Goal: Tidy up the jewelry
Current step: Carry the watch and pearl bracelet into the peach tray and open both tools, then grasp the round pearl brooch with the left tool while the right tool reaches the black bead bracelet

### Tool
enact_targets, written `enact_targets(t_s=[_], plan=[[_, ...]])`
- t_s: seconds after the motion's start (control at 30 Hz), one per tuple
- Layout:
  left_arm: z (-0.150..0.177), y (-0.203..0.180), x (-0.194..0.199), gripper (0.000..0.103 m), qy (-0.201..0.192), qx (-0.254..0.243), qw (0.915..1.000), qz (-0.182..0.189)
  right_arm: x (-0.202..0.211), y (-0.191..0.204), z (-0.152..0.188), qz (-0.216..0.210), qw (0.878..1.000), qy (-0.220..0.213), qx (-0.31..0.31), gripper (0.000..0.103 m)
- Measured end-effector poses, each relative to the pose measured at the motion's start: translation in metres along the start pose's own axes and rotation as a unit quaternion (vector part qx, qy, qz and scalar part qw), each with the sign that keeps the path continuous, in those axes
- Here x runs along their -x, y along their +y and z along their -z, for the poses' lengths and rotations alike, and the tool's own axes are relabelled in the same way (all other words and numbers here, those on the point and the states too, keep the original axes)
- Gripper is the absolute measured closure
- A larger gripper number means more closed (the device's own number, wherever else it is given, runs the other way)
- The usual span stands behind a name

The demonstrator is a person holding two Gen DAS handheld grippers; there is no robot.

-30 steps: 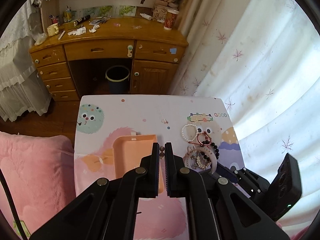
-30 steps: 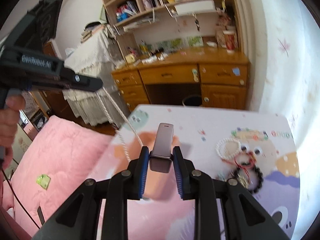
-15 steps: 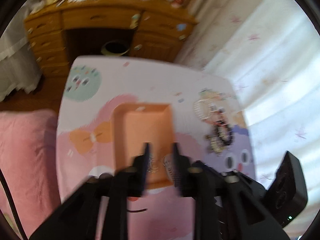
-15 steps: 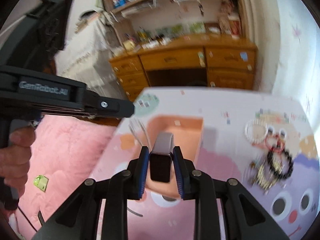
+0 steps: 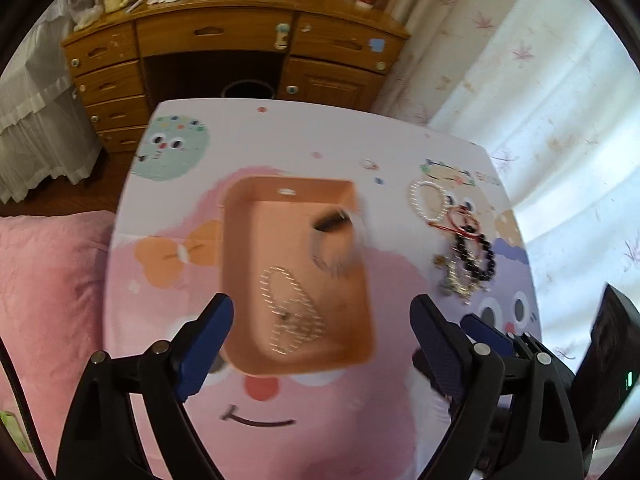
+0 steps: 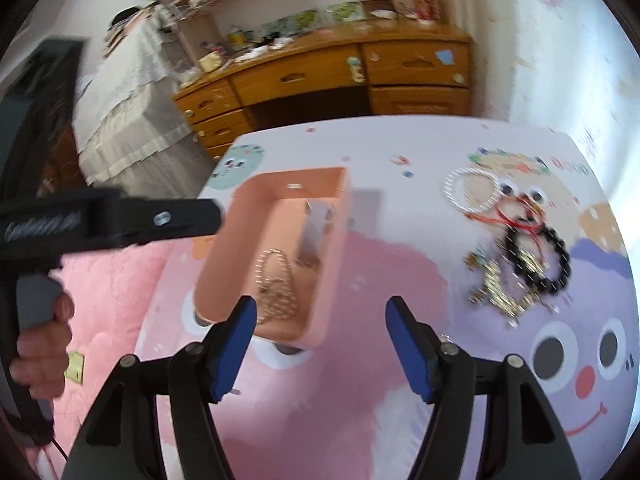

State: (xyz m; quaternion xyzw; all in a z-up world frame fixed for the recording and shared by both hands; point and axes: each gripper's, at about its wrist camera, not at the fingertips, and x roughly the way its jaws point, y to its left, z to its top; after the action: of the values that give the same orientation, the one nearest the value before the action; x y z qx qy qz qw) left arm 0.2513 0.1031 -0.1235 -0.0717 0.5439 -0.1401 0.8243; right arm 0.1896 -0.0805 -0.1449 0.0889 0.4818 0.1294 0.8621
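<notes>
While the printed counter (image 5: 168, 208) carries everything in play, it offers broad bare cloth on the near side and toward the far edge, where it ends short of a wooden desk (image 5: 240, 36). Its left edge drops to pink bedding (image 5: 44, 280); its right edge sits close against a pale curtain (image 5: 560, 120), so I judge the freest room for moving lies over the near and middle cloth.

Next in size, the peach tray (image 5: 236, 240) sits left of centre, walls upright, with clear cloth all round it. Two pieces already lie inside: a silver chain (image 5: 288, 312) pooled on the near floor of the tray, and a blurred watch-like band (image 5: 332, 240) by the right wall, seemingly just landing.

Both claws hover above the tray's near end. The left claw (image 5: 320, 320) has its jaws opening wide with nothing pressed between the pads; the right claw (image 6: 320, 328) is likewise opening and holds nothing, the tray merely showing through the gap.

Left to do, by my reckoning, is the cluster near the right edge, well apart from the tray: a pearl bracelet (image 6: 472, 192), a black bead bracelet (image 6: 552, 264) tangled with a red cord (image 6: 508, 212), and a gold chain heap (image 6: 500, 288). Roughly a third seems sorted.
</notes>
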Motion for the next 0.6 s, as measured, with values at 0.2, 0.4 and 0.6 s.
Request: enact_targets(t_s=[0.2,0.4,0.6], plan=[[0.027,-0.041,-0.003,0.005,-0.006,-0.005,1.0,-0.003,0.006,-0.066,0.004,-0.004,0.994,0.02,-0.107,0.03],[0.057,-0.087,-0.018,0.005,-0.003,-0.019,0.9998,0.008,0.014,-0.136,0.008,0.006,0.98,0.037,-0.195,0.031],[0.08,-0.123,-0.043,0.005,-0.015,-0.032,0.9992,-0.017,0.02,-0.192,0.0,0.015,0.971,0.043,-0.234,0.031]])
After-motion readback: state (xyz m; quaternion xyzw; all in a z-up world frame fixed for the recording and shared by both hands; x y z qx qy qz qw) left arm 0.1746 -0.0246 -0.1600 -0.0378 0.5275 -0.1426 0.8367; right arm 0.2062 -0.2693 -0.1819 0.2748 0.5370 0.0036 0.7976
